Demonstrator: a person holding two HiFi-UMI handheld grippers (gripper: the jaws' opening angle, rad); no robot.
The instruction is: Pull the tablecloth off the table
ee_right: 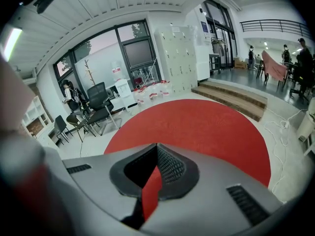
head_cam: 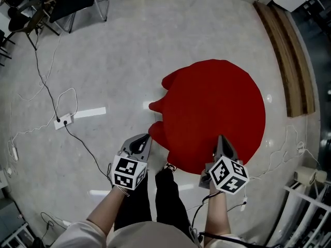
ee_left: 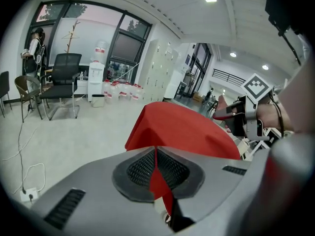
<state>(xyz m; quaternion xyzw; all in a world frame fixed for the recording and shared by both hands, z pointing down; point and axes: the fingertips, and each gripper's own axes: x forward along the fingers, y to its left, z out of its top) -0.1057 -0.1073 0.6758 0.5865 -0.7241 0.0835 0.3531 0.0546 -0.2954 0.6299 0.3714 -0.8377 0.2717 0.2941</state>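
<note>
I hold the near edge of the table at two spots, one to each side, so the pull should come evenly toward me. The left gripper (head_cam: 146,139) is clamped tight on a fold of the red tablecloth (head_cam: 217,105), and the right gripper (head_cam: 221,141) is closed just as firmly on its hem. The cloth drapes the whole round table, rumpled along its left edge. My legs (head_cam: 170,195) stand close below the near edge, and a power strip (head_cam: 63,121) with its cable (head_cam: 83,143) lies left of my feet, a likely trip risk when backing away
</note>
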